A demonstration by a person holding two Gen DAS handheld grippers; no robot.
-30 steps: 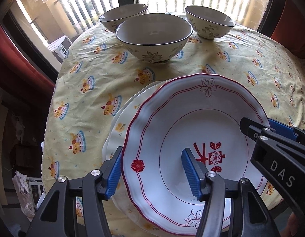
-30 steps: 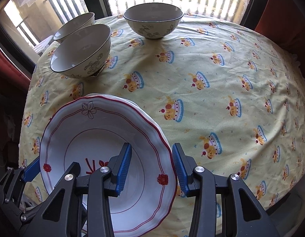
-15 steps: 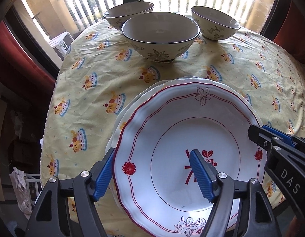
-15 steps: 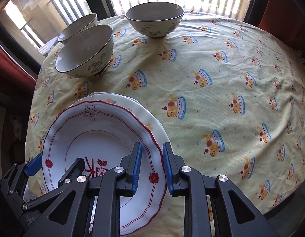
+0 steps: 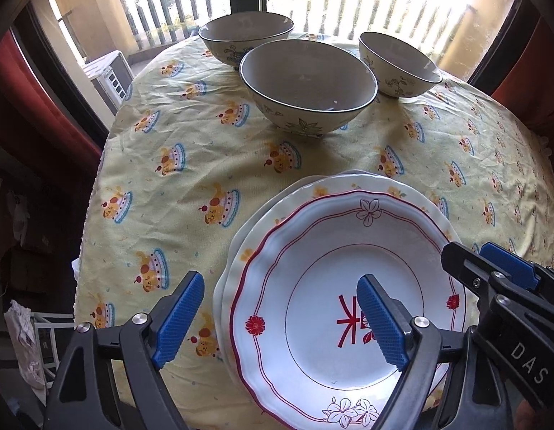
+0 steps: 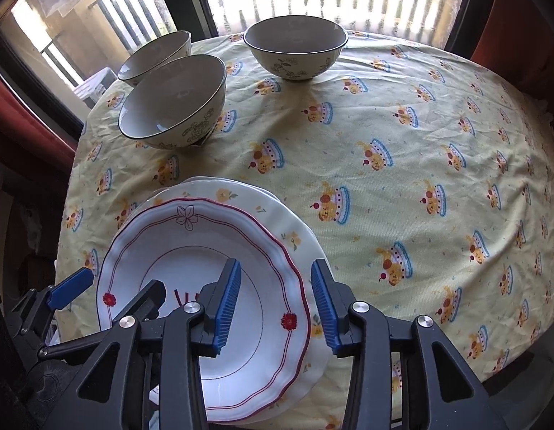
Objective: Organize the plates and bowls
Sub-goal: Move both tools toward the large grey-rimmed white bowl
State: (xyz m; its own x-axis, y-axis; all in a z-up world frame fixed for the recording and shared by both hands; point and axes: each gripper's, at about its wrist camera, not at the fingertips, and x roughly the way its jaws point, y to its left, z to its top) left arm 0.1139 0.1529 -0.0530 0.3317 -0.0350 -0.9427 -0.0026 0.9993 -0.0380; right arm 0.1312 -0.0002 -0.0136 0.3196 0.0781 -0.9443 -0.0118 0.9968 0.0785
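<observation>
The counter (image 5: 190,136), draped in a yellow cloth printed with little cakes, carried everything. At six o'clock on it sat the plate stack (image 5: 348,286): a white plate with a red rim and a red mark in its well on top, a pale yellow flowered plate (image 6: 277,222) beneath, and the edge of a third peeking out below. That step looked finished; the top plate lay flat on the pile, nothing gripped it.

The left tongs (image 5: 280,319) stood wide and released, their jaws having just been opening, with the stack's nine o'clock rim between them but no pad pressing on it. The right tongs (image 6: 275,304) were likewise released, jaws having just been opening, straddling the three o'clock rim of the red-rimmed plate without touching.

Toward twelve o'clock stood three flowered bowls, all empty and upright: the nearest bowl (image 5: 309,89) at about eleven, a second bowl (image 5: 246,36) just behind it, and a third bowl (image 5: 400,64) apart at one o'clock. None was nested yet.

The next move probably called for lifting both tongs clear of the plates, reaching to one bowl, taking its rim, and setting it squarely into another without tipping.
</observation>
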